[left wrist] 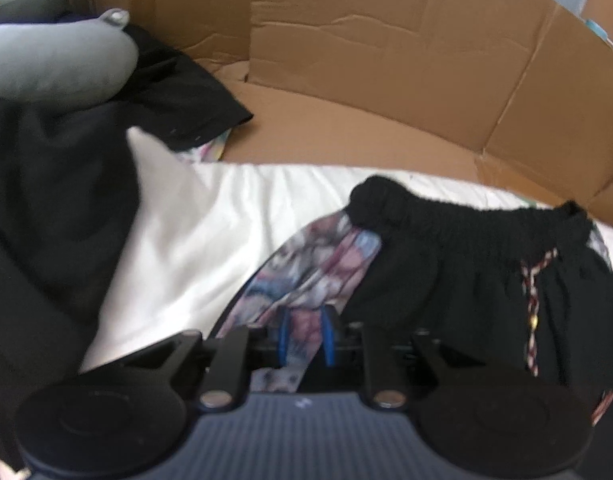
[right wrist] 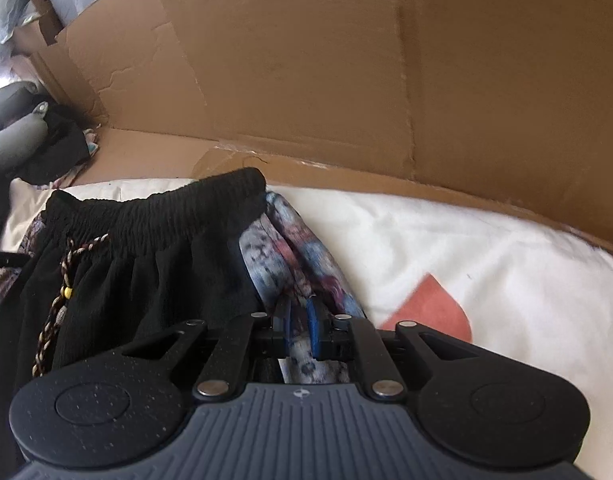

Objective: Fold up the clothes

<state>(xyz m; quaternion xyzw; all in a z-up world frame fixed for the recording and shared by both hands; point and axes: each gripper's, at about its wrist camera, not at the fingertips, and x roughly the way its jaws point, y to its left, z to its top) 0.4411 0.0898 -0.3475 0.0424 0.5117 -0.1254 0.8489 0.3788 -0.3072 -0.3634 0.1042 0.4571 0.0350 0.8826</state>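
Observation:
A pair of black shorts [left wrist: 458,264] with an elastic waistband, a braided drawstring [left wrist: 532,300] and patterned pink-blue side panels lies on a white sheet. My left gripper [left wrist: 306,320] is shut on the left patterned side panel [left wrist: 306,268]. In the right wrist view the shorts [right wrist: 154,264] lie left of centre and my right gripper [right wrist: 298,314] is shut on the right patterned side panel [right wrist: 290,252]. The drawstring [right wrist: 66,276] hangs down the front.
A brown cardboard wall [left wrist: 366,52] stands behind the sheet [left wrist: 194,232], also in the right wrist view [right wrist: 306,80]. A pile of black clothes [left wrist: 58,184] and a grey item [left wrist: 54,60] lie at the left. A red patch [right wrist: 430,312] marks the sheet at the right.

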